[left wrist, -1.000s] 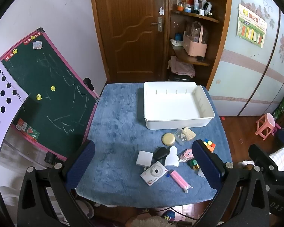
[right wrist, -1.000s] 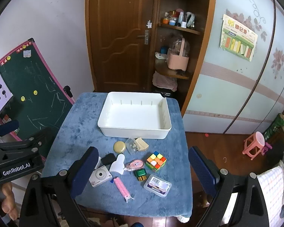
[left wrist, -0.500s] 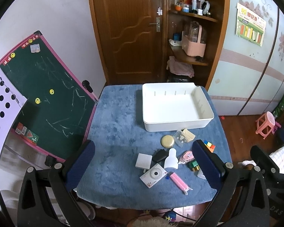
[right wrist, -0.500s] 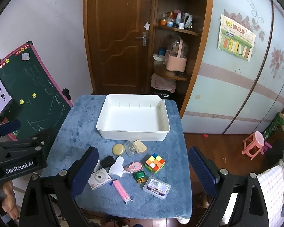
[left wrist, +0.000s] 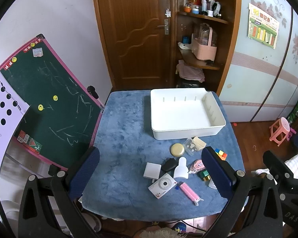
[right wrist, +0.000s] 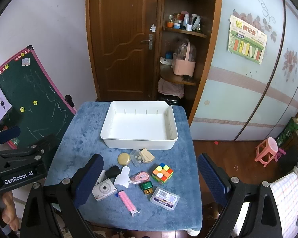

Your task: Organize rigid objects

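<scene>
An empty white bin (left wrist: 185,114) (right wrist: 140,125) stands at the back of a blue-covered table (left wrist: 125,130) (right wrist: 83,130). Small objects lie in front of it: a toy camera (left wrist: 163,184) (right wrist: 103,190), a pink tube (left wrist: 188,192) (right wrist: 127,201), a gold lid (left wrist: 177,149) (right wrist: 124,158), a colour cube (right wrist: 162,173), a green box (right wrist: 146,187) and a clear case (right wrist: 164,198). My left gripper (left wrist: 151,172) and right gripper (right wrist: 149,177) are both open and empty, held high above the table's front edge.
A green chalkboard (left wrist: 47,103) leans at the table's left. A wooden door (left wrist: 137,33) and shelves (left wrist: 200,45) stand behind. A pink stool (right wrist: 267,150) stands on the floor to the right. The left gripper's body (right wrist: 15,166) shows in the right wrist view.
Both grippers have risen and drawn back slightly, so the table looks a little smaller. Nothing on the table has moved.
</scene>
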{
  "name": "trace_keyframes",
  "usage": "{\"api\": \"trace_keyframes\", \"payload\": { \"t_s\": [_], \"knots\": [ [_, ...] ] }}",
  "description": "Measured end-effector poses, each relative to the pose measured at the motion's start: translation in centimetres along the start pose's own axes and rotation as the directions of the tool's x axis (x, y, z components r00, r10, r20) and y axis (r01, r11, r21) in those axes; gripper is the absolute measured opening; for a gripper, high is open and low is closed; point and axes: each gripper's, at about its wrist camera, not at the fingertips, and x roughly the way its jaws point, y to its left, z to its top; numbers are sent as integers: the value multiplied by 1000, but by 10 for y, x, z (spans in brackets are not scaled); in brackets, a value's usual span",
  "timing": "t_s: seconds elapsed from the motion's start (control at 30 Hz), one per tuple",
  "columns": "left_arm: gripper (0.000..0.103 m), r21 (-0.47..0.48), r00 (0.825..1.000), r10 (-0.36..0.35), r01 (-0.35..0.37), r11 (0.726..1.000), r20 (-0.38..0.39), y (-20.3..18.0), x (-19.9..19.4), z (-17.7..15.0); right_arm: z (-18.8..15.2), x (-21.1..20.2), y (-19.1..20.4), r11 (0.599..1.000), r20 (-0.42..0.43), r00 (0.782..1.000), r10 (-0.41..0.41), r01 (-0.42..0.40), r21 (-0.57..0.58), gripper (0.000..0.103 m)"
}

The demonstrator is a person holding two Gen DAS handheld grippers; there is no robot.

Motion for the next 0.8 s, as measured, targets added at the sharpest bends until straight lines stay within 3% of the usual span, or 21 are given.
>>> {"api": "trace_keyframes", "payload": {
  "t_s": [0.8],
  "knots": [
    [102,1,1000,1,-1,1000,-1,-1,0,0,-2,5,2,1000,-4,1000,2,-2,2,96]
  ]
}}
